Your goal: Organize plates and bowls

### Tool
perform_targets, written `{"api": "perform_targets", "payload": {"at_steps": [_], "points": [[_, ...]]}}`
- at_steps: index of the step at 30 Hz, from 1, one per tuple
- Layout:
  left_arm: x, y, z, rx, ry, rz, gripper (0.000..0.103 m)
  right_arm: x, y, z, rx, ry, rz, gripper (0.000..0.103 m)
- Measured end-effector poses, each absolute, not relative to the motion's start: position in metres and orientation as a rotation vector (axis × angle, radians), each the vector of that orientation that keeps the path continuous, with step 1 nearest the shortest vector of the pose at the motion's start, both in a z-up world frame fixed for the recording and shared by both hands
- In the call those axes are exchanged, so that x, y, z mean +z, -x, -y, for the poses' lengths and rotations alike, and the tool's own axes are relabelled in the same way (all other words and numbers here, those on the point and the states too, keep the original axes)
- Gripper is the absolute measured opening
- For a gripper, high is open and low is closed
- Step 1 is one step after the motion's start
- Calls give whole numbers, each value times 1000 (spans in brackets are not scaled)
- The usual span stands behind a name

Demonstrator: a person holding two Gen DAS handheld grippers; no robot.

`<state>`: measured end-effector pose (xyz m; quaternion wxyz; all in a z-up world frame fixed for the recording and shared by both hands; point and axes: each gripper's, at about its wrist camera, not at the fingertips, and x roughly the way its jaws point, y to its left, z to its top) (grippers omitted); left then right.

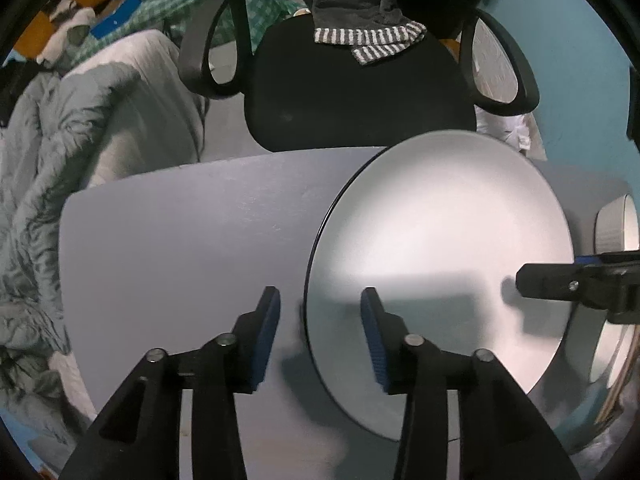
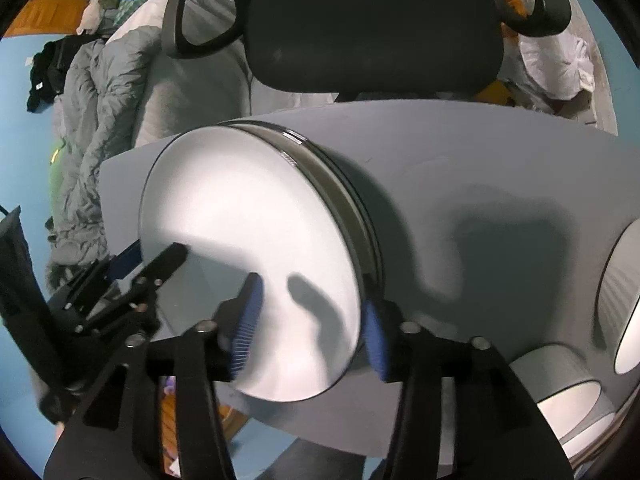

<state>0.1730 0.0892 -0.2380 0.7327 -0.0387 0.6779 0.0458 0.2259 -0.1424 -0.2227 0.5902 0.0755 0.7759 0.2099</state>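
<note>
A large white plate (image 1: 436,248) with a dark rim lies on the grey table (image 1: 180,240); it also shows in the right wrist view (image 2: 248,240), where it seems to rest on another plate (image 2: 352,200). My left gripper (image 1: 320,316) is open, its fingers straddling the plate's left edge. My right gripper (image 2: 312,320) is open, its fingers straddling the plate's right edge; its finger (image 1: 560,280) reaches over the plate from the right. White ribbed bowls (image 2: 560,396) sit at the right.
A black office chair (image 1: 360,92) with a striped cloth (image 1: 368,40) stands behind the table. A grey quilt (image 1: 80,140) lies to the left. Another white ribbed bowl (image 1: 616,224) sits at the table's right end.
</note>
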Motion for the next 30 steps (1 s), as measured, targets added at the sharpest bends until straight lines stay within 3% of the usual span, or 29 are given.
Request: {"api": "perform_targets", "payload": {"at_steps": [10,24,30], "points": [[-225,-157,-99,117,169,-1474,48,-214,-218,139,422,-232,-1822,74],[-195,-133,-112,126,295,-1411,49,-206,-212,140,326,-150,-1762,77],[-166,-121,-112,129,319,-1356,52,-167,-203,138,316,27,-1605,77]]}}
